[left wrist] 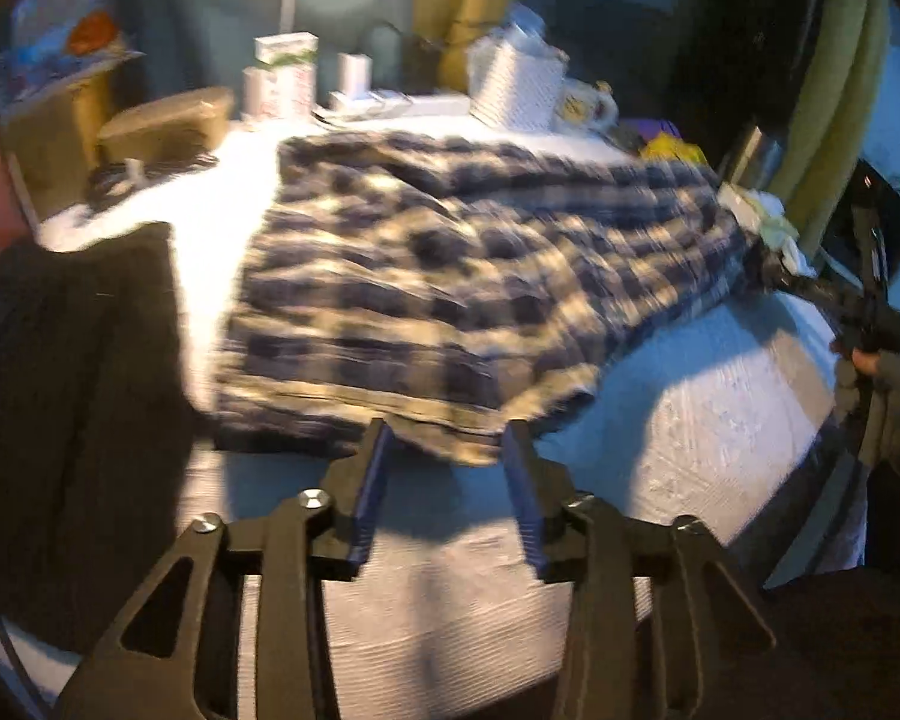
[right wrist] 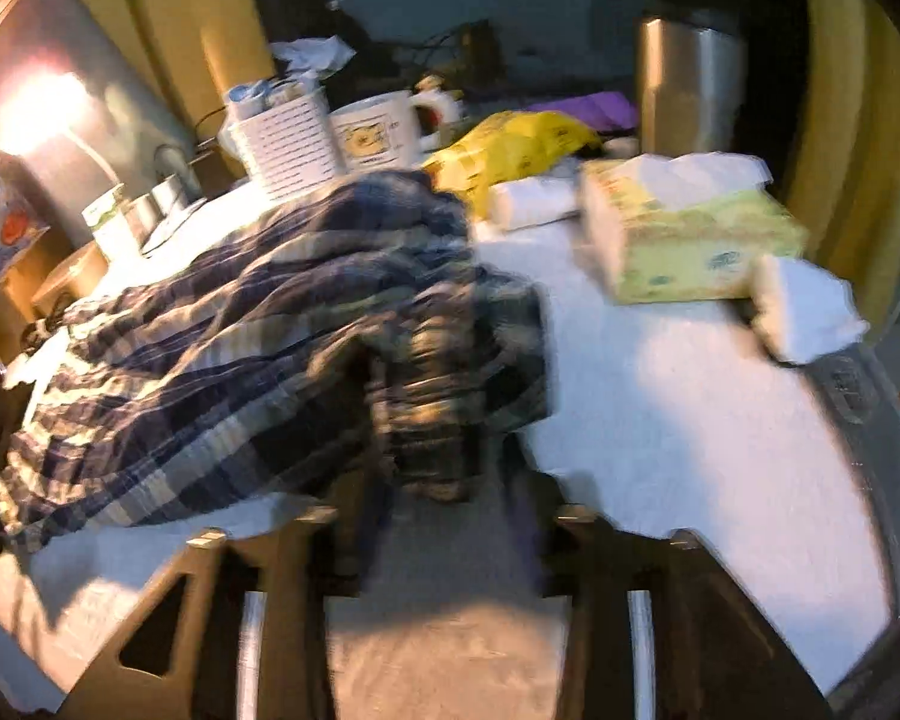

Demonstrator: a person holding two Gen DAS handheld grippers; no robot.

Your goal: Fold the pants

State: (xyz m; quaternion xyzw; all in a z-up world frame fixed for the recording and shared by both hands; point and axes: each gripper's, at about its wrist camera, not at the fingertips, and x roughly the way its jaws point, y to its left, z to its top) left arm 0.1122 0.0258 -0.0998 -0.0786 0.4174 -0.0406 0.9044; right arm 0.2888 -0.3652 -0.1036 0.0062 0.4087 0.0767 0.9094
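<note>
White cloth covers the surface [left wrist: 690,420], with clutter along its far edge. Your pants [left wrist: 450,276], the plaid ones, lie across the middle in a folded bundle, bunched thicker at the right end. Your left gripper [left wrist: 447,450] is released, jaws apart just short of the pants' near hem, nothing between them. Your right gripper [right wrist: 444,516] is blurred, but it looks released too, at the pants' bunched end with no cloth pinched. One fold seems laid and let go. Next, you would need to smooth the bundle, then grasp one end at both corners for the second fold.
</note>
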